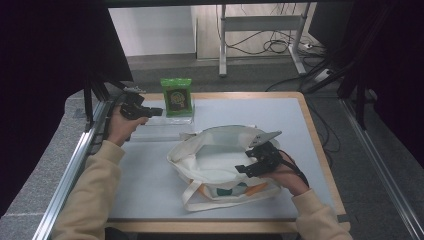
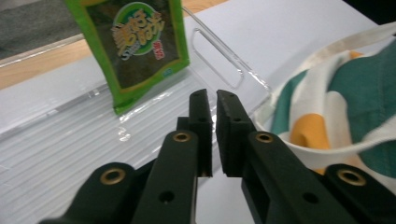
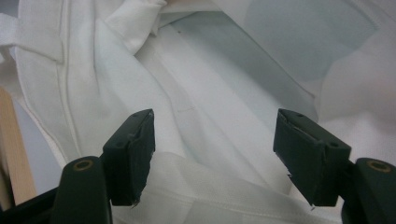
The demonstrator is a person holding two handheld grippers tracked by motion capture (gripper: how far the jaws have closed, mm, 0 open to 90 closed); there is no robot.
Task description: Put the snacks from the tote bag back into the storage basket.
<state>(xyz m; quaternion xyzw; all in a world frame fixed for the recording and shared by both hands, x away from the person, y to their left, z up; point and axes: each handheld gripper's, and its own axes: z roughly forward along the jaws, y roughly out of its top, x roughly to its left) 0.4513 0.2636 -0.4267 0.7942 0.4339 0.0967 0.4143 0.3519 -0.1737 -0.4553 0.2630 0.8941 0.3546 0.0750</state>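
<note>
The left gripper (image 2: 212, 100), jaws nearly together on nothing, points at the green packet (image 2: 133, 44) standing just ahead on a clear tray (image 2: 70, 149). The right gripper (image 3: 212, 154) spreads wide inside the bag (image 1: 220, 150), propping its mouth. A hasty grab could topple the packet; any slack could let the mouth collapse.

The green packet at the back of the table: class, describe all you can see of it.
The green packet is a flat, glossy pouch with a bright green border, a dark panel and a round logo with yellow lettering. It stands upright, leaning slightly, on a clear plastic tray near the table's far edge. The left gripper points at it with jaws nearly closed, not touching.
</note>
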